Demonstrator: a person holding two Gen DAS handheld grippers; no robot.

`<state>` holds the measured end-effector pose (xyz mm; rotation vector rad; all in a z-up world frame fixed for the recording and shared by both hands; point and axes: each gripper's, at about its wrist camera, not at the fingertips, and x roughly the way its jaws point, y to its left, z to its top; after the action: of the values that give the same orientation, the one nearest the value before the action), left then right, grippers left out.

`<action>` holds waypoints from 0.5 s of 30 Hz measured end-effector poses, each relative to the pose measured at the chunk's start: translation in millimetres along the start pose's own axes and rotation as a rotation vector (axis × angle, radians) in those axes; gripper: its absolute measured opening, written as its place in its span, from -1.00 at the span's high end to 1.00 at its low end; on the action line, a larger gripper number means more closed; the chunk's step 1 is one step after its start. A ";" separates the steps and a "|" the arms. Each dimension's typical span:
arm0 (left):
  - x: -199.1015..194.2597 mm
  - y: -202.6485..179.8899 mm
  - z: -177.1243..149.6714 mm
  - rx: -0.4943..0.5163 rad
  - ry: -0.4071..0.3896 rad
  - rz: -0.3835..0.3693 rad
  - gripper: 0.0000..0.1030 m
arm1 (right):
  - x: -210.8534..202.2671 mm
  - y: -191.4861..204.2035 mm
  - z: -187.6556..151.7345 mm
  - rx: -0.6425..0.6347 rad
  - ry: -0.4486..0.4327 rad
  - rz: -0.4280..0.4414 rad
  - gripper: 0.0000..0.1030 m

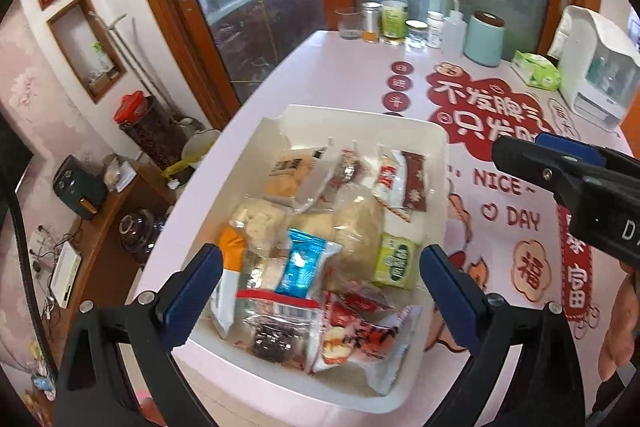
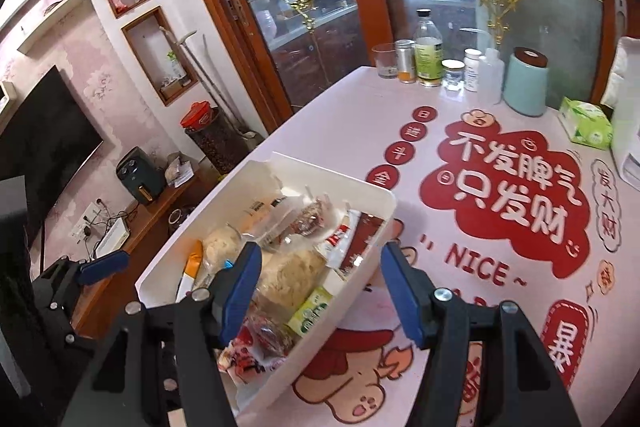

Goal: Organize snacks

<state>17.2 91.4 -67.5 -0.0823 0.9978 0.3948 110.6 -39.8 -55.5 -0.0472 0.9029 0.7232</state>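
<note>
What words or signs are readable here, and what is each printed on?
"不发脾气 只发财": red cloud on the tablecloth.
"NICE~": tablecloth, below the cloud.
"DAY": tablecloth.
"福": red flower badge on the tablecloth.
"日 进 斗 金": red dots on the tablecloth.
Snack wrappers in the white bin, bottle labels: too small or blurred to read.

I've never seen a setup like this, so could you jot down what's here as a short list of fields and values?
Surface: table with a pink cloth printed in red
Container: white bin near the table's left edge
Contents: mixed wrapped snacks, among them a blue packet and a green packet
Left gripper: open, over the bin, holding nothing
Right gripper: open, over the bin's right rim, holding nothing
Far end: bottles, jars, teal canister, tissue pack
</note>
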 end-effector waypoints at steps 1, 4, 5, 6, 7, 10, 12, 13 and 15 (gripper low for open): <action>-1.2 -3.0 1.3 0.008 0.002 -0.011 -0.91 | -4.6 -3.5 -1.7 0.008 -0.005 -0.010 -0.22; -5.3 -10.8 4.3 0.030 -0.001 -0.035 -0.91 | -16.0 -14.4 -5.5 0.040 -0.017 -0.031 -0.22; -6.9 -13.7 5.4 0.040 -0.004 -0.043 -0.91 | -19.6 -18.8 -7.0 0.053 -0.021 -0.039 -0.22; -8.3 -15.9 6.3 0.048 -0.006 -0.051 -0.92 | -22.6 -22.1 -7.9 0.064 -0.023 -0.047 -0.22; -9.5 -18.7 7.6 0.058 -0.008 -0.061 -0.92 | -25.6 -25.3 -9.0 0.075 -0.025 -0.057 -0.22; -12.8 -26.4 11.3 0.097 -0.016 -0.100 -0.92 | -37.8 -34.9 -12.4 0.113 -0.038 -0.096 -0.23; -14.1 -30.0 12.9 0.120 -0.019 -0.124 -0.92 | -43.2 -39.3 -14.8 0.133 -0.047 -0.127 -0.23; -14.6 -32.1 14.0 0.135 -0.017 -0.137 -0.92 | -45.5 -40.9 -16.2 0.142 -0.051 -0.142 -0.23; -16.6 -34.4 16.7 0.154 -0.020 -0.159 -0.92 | -49.9 -45.7 -20.6 0.170 -0.056 -0.173 -0.25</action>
<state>35.1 59.0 -48.5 -0.0179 0.9909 0.1727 103.0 -109.2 -43.8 0.0452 0.8920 0.4826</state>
